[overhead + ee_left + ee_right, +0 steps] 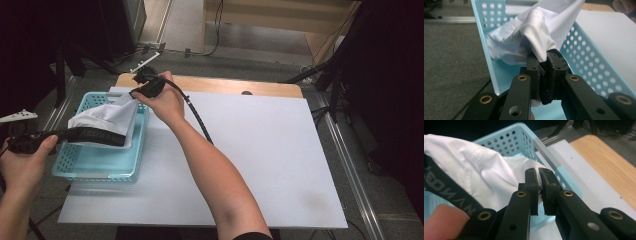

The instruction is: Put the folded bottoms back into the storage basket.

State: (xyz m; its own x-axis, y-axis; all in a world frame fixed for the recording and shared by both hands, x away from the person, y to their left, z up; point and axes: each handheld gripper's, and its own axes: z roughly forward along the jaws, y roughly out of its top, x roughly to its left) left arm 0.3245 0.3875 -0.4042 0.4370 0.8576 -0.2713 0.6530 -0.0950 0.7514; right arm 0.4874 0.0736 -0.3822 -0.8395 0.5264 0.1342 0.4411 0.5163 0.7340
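with my left gripper (546,75) and right gripper (539,192) each pinching the white cloth garment (112,117) over the light blue perforated plastic basket (97,167), i judge loose folds could snag its rim and spill outside.

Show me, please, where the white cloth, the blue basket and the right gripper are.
white cloth (112,116): high view, on its draped middle.
blue basket (95,165): high view, on its bare floor.
right gripper (539,191): right gripper view, midway between its fingertips, clamped on the cloth.
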